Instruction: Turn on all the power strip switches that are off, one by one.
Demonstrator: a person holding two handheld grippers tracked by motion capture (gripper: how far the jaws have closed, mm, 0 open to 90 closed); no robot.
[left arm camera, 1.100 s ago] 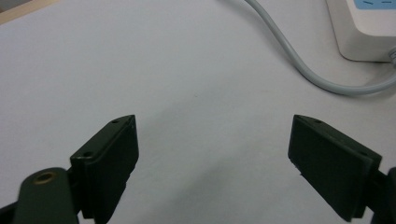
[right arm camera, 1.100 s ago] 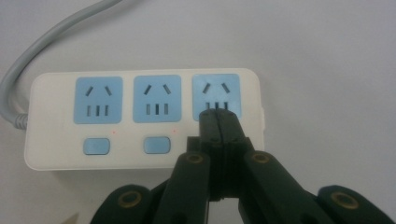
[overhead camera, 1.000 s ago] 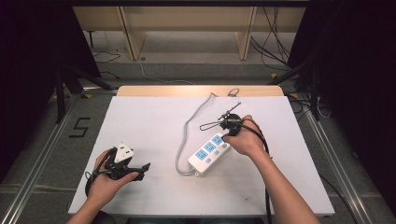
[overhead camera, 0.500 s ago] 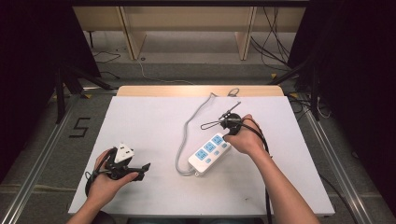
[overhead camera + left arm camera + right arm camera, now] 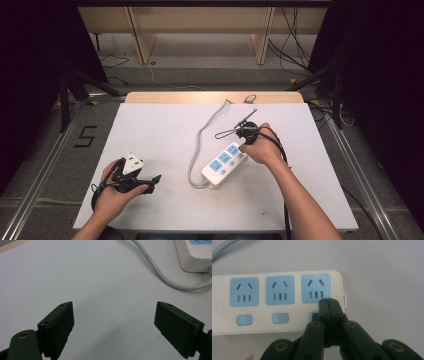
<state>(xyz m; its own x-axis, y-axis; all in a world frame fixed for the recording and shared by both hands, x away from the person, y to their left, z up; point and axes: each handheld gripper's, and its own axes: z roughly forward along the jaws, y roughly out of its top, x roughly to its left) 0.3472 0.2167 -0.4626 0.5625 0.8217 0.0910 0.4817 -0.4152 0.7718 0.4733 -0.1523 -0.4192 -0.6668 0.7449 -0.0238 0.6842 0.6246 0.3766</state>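
The left claw (image 5: 131, 179) is resting at the near left of the matte white desk (image 5: 165, 130), jaws spread wide on nothing. A grey cable (image 5: 160, 275) is curving toward the glossy white power strip (image 5: 225, 163), lying mid-desk with its long axis diagonal. The right claw (image 5: 329, 305), jaws pressed together, is bearing tip-down on the third blue rocker switch (image 5: 314, 315).

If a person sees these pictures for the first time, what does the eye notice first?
First the white power strip with three blue sockets, lying at the table's middle with its grey cord curling away. The right hand-held gripper, jaws shut, sits over the end socket's switch. The left hand-held gripper is open above bare table near the front left corner.
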